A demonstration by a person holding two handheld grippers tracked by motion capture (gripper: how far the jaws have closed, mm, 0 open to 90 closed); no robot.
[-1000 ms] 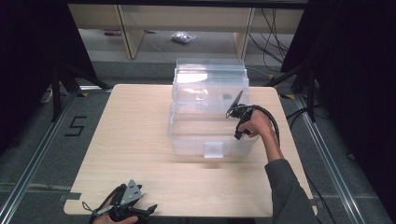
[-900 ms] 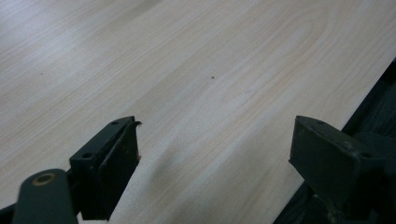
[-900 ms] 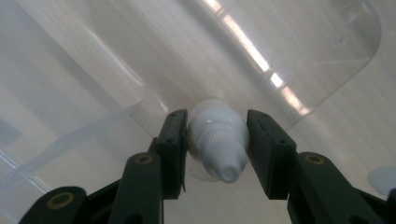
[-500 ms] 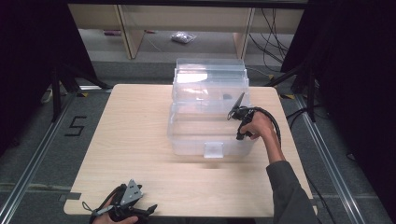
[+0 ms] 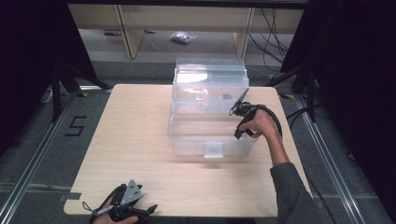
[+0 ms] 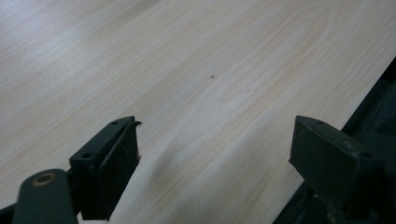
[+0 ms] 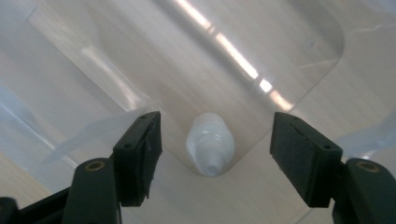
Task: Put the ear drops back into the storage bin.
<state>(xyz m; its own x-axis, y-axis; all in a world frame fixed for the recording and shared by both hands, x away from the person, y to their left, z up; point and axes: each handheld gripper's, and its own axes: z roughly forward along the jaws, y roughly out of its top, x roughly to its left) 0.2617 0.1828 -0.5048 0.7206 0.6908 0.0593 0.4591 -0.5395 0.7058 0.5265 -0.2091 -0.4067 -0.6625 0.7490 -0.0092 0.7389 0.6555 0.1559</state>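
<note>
Right gripper [image 5: 232,112]: held by the person's right hand [image 5: 259,125] over the right side of the clear plastic box [image 5: 210,116], pointing down into it.
Right jaws: they had just been opening and stood apart, with a small white bottle [image 7: 209,143] lying between them in the right gripper view, neither pad pressing on it.
White bottle: it lay on the floor of the box, in a rounded corner, cap end towards the camera (its body was partly blurred).
Clear plastic box: it stood on the far middle of the wooden table [image 5: 135,135], its lid raised at the back.
Left gripper [image 5: 148,209]: it rested low at the near edge of the table, held by the person's left hand [image 5: 114,215], well apart from the box.
Left jaws: wide apart in the left gripper view, bare tabletop between them, gripping nothing.
Beyond the table: a crumpled bag [image 5: 182,37] lay on the floor near the shelf legs.
</note>
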